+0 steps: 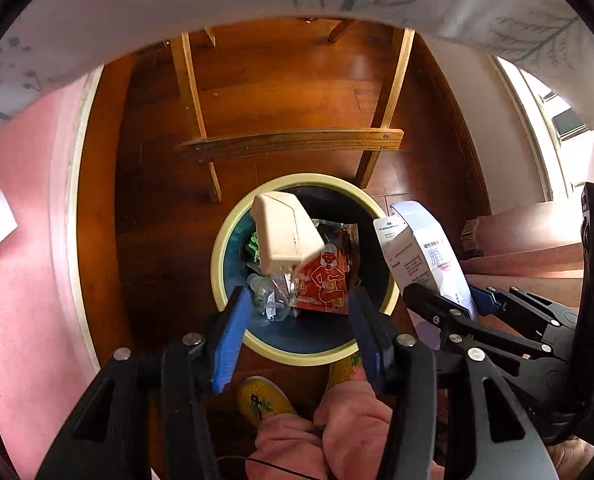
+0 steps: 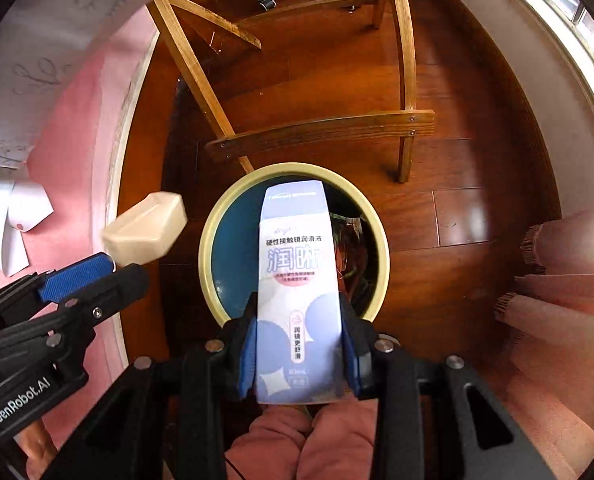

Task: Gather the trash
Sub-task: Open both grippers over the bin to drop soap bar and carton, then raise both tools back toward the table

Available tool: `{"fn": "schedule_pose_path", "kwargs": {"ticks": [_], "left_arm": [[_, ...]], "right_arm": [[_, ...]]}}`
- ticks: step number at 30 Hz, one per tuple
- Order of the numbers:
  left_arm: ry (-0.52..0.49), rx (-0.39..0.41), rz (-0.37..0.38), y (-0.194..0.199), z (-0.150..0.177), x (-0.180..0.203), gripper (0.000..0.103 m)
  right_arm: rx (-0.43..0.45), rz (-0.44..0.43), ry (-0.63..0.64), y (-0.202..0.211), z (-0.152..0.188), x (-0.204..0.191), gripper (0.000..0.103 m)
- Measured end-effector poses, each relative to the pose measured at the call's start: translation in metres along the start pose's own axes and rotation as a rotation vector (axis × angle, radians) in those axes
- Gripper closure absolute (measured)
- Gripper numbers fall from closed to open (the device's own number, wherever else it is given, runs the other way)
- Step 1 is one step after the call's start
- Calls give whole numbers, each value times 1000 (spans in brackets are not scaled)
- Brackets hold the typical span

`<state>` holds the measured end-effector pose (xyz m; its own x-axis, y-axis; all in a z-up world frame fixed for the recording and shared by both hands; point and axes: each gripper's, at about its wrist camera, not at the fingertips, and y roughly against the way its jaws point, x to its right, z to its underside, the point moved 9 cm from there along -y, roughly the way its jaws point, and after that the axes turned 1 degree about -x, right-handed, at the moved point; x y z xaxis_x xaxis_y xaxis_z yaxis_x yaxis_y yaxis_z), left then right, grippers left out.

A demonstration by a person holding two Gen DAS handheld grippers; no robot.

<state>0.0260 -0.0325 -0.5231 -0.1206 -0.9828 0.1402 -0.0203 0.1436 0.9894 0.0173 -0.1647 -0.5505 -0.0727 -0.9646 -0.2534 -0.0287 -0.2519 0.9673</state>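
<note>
A round bin with a cream rim (image 1: pixel 305 354) stands on the wooden floor below both grippers. It holds a red wrapper (image 1: pixel 329 280) and clear plastic (image 1: pixel 265 300). A beige plastic block (image 1: pixel 287 236) hangs in the air over the bin's mouth, beyond the blue pads of my left gripper (image 1: pixel 301 300). That gripper is open and nothing is between its pads. My right gripper (image 2: pixel 299 308) is shut on a tall white and blue carton (image 2: pixel 295 272) held over the bin rim (image 2: pixel 205 256). The block (image 2: pixel 145 232) and the left gripper (image 2: pixel 113 270) also show in the right wrist view.
A wooden chair frame (image 1: pixel 293 144) stands just behind the bin. A pink wall (image 1: pixel 21 280) is on the left and a leaf-print cloth (image 1: pixel 217 8) hangs above. A person's pink trousers (image 1: pixel 337 432) and yellow slipper (image 1: pixel 261 400) are below. Cardboard sheets (image 2: pixel 557 280) lie to the right.
</note>
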Motion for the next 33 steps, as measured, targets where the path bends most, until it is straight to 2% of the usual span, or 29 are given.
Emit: {"fn": "schedule_pose_path", "kwargs": {"ticks": [1,2,3,5,7,13,21,27,33], "left_arm": [[2,-12,-5,-7,1,-2,24],[9,-13,-25,-12,1,-7,22],[15,-14,-37,-14,-1,-9,22],[30,-18,-60,-20,-1,-17,18],[55,-9,-73,-20,1,-26,11],[91,19,-109,-9,4,-40,11],[87,59,-126,30,12,-39,11],[58,81,-144,81,19,-32,11],[24,116,-125,161,26,-27,11]], "right_arm": [[-6,-6,-5,-6,-1,1,66],[-9,0,-14,-12,-1,4,60],[-10,6,-20,-16,-1,7,49],[-8,-5,-20,-21,-2,7,42],[-1,1,-6,-23,-1,5,42],[19,13,16,-15,-1,-7,42],[25,19,21,13,6,-22,42],[13,36,12,52,19,-34,42],[29,41,1,117,34,-51,42]]}}
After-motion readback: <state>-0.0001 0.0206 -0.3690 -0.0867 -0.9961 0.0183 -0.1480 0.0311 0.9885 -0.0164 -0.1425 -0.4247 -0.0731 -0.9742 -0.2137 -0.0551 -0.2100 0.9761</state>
